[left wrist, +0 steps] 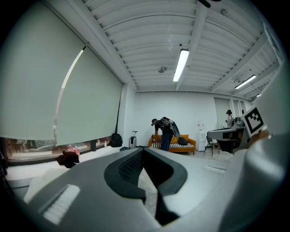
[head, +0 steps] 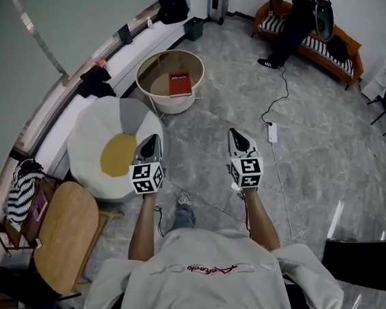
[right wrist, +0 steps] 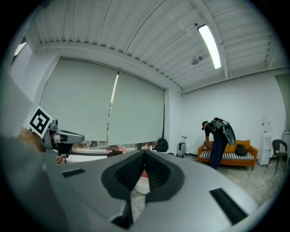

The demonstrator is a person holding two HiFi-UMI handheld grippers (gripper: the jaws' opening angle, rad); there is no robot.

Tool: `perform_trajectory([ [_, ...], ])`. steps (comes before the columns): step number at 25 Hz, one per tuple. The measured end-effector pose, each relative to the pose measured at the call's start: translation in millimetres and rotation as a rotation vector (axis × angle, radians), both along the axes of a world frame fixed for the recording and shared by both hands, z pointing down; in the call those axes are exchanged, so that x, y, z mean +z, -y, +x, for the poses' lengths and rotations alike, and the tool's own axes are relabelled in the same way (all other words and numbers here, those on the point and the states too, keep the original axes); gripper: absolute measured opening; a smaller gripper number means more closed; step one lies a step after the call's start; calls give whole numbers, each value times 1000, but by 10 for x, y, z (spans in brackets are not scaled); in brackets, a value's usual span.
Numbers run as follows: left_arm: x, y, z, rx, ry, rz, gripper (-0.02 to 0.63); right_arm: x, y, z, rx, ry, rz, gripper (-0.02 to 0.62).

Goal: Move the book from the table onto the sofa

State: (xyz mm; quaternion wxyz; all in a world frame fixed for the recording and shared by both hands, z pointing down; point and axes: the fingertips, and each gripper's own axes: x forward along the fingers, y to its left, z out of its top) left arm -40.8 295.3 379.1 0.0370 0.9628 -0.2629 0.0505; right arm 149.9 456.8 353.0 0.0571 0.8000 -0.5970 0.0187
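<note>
From the head view, the book (head: 180,85) lies flat on the round table (head: 152,64), ahead of both grippers and well apart from them. It lies forward and a little to the right of the left gripper (head: 151,139), and forward and further to the left of the right gripper (head: 237,134), so the left one looks somewhat the nearer. The book's longer edge seems to run roughly away from the grippers, slightly skewed. The sofa (head: 321,47) stands far beyond the table, forward and to the right of both grippers, and a second person (head: 294,24) bends over it.

In the left gripper view, the left gripper (left wrist: 143,150) has its jaws closed together with nothing between them. The book does not show here. The sofa (left wrist: 190,144) sits straight ahead and slightly right, far off.

In the right gripper view, the right gripper (right wrist: 145,154) is likewise closed and empty. A red sliver above a pale rim shows through the notch behind the tips, probably the book (right wrist: 143,174) on its table, so this gripper points almost at it. The sofa (right wrist: 240,156) lies off to its right.

The coming move, as I judge it, is a forward approach to the table, with the jaws opened before either one reaches the book.
</note>
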Motion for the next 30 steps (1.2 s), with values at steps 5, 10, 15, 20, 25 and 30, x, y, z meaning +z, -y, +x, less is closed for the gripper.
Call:
perform_trajectory([
  [5,-22,622,143,2,-1,-9,9,-42,639,128,2,-3,-13,9],
  [10,-95,1240,317,11,-9,-14,9,-132,1282,284,3,-14,-9,9],
  [15,-111,1806,474,18,-9,-13,9,-168,1829,439,13,-19,-12,9],
  [20,-73,2264,673,36,-11,-13,9,-151,2272,600,27,-30,-5,9],
  [25,-71,2511,789,48,-4,-3,9,-142,2539,711,38,-29,3,9],
  [30,-19,2630,787,47,3,-8,9,-103,2679,713,35,-27,0,9],
])
